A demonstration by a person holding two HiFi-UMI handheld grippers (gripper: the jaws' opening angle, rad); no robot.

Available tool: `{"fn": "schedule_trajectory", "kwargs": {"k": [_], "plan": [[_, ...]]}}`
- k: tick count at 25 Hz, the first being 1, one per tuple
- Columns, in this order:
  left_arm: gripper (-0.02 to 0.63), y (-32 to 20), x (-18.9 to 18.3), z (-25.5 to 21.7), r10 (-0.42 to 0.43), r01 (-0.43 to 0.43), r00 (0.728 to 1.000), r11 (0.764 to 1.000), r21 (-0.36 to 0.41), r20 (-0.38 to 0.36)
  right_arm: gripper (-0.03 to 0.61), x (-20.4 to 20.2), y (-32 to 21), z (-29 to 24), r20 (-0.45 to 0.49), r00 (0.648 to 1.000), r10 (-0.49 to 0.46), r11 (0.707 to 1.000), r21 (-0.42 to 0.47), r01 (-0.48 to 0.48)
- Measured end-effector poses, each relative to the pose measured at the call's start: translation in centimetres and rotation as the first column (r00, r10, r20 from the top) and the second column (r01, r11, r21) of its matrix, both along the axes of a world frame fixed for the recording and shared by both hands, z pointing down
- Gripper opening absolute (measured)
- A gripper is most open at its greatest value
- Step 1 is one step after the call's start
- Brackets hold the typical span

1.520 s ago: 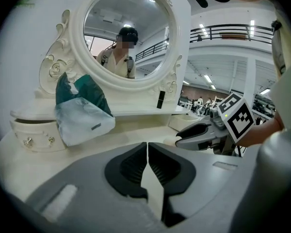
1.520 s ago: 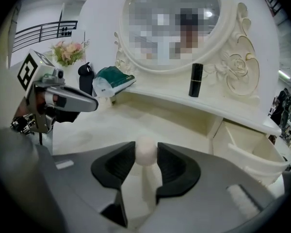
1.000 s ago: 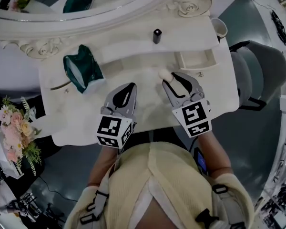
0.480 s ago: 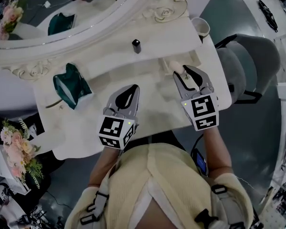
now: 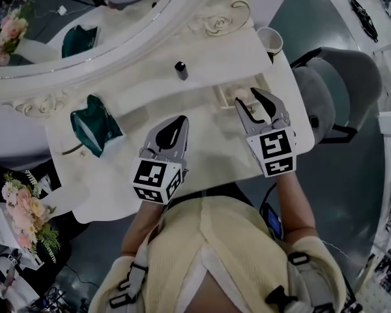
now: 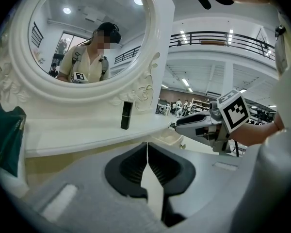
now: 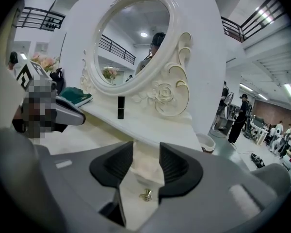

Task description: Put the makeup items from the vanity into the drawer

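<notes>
Head view, far left: I see a bunch of flowers (image 5: 19, 210) at the lower left, off the vanity (image 5: 117, 171).
Green pouch (image 5: 93, 124): it lies on the white top at the left of the frame, well apart from both tools.
Left gripper (image 5: 180, 120): it hangs over the middle of the top. In the left gripper view its jaws are pressed together with nothing between them.
Black lipstick tube (image 5: 180, 70): it stands upright on the raised shelf under the mirror (image 5: 85, 31), above and just right of my left tool. It is not in the drawer.
Drawer (image 5: 223, 95): a small one stands pulled open at the upper right of the vanity. Its gold knob (image 7: 145, 194) shows through the gap in the right gripper view.
Pale rounded item (image 5: 238, 93): it lies in the open drawer, beneath my right tool's tips.
Right gripper (image 5: 246, 97): its jaws are spread wide and have just been opening. The pads press on nothing, and I see only the drawer between them.
Cup (image 5: 270, 40): it sits at the vanity's top right corner.
Grey chair (image 5: 339, 87): it stands to the right of the vanity.
</notes>
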State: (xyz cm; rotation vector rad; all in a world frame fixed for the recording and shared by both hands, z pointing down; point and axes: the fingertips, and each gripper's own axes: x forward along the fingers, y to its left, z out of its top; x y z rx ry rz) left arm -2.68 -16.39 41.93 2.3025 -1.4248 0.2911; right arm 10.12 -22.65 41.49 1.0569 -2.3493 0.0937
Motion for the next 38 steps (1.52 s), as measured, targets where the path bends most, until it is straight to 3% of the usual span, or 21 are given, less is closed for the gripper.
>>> {"fn": "schedule_trajectory", "kwargs": {"k": [13, 22, 29, 38], "plan": [[0.002, 0.3, -1.4, -0.3, -0.037, 0.037, 0.999, 0.999, 0.001, -0.02, 0.171, -0.9, 0.2, -1.0, 0.034, 0.999, -0.023, 1.0, 0.004, 0.023], [0.008, 1.7, -4.4, -1.1, -0.127, 0.127, 0.992, 0.992, 0.018, -0.013, 0.17, -5.3, -0.1, -2.9, 0.094, 0.987, -0.129, 0.991, 0.036, 0.126], [0.011, 3.8, -7.7, -1.6, -0.239, 0.239, 0.971, 0.971, 0.028, 0.018, 0.17, -9.5, -0.5, -3.3, 0.108, 0.97, -0.218, 0.975, 0.054, 0.214], [0.011, 6.8, -11.0, -1.2, -0.365, 0.365, 0.93, 0.931, 0.01, 0.036, 0.17, -13.2, -2.2, -2.7, 0.11, 0.96, -0.256, 0.966, 0.054, 0.252]]}}
